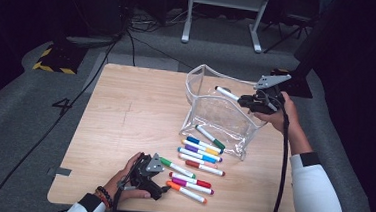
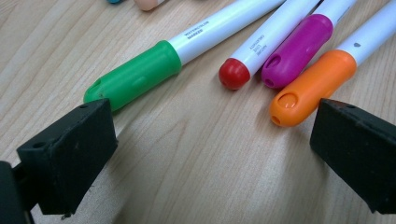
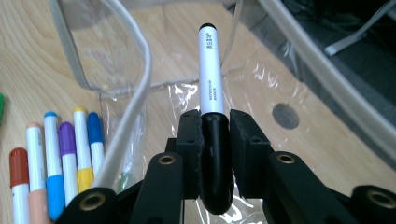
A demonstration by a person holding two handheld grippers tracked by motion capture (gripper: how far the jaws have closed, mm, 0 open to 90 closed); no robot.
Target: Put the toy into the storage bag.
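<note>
At the high view's upper right, the right gripper point(image 1: 248, 101) pinches a black marker point(image 3: 211, 84) by its cap over the clear pouch point(image 1: 215, 113); light, stiff, probably slippery. The left gripper point(image 2: 210, 154) is spread.

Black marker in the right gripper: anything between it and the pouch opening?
Nothing visible. The right gripper holds the black marker by its cap, barrel pointing over the clear pouch, whose mouth gapes open. The other markers lie on the table outside it.
</note>
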